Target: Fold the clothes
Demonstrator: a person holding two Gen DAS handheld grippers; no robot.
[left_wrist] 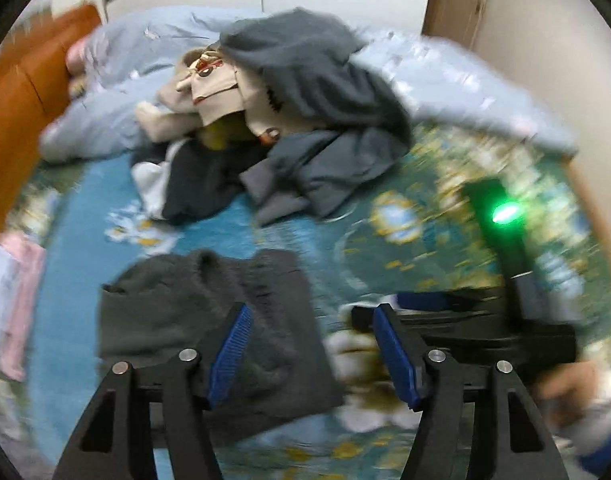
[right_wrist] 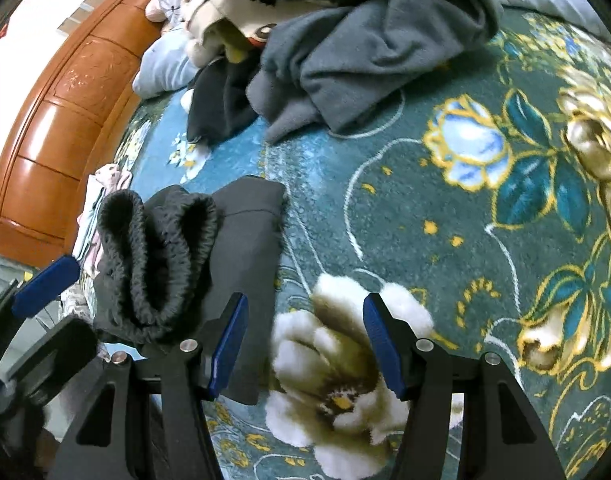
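Note:
A folded dark grey garment [left_wrist: 209, 340] lies on the floral bedspread [left_wrist: 289, 236]; in the right wrist view [right_wrist: 209, 264] its fleecy lining shows at the top. My left gripper [left_wrist: 311, 354] is open and empty just above its right edge. My right gripper [right_wrist: 305, 346] is open and empty over the bedspread [right_wrist: 425, 208], just right of the garment; it also shows in the left wrist view [left_wrist: 421, 304] with a green light. A pile of unfolded clothes [left_wrist: 289, 120], grey, black and beige, lies further back and in the right wrist view [right_wrist: 345, 52].
A light blue quilt [left_wrist: 137, 80] is bunched behind the pile. An orange wooden headboard [right_wrist: 61, 128] runs along the left. Folded pink and white clothes [left_wrist: 13, 304] lie at the left edge. A wooden post [left_wrist: 453, 0] and wall stand at the right.

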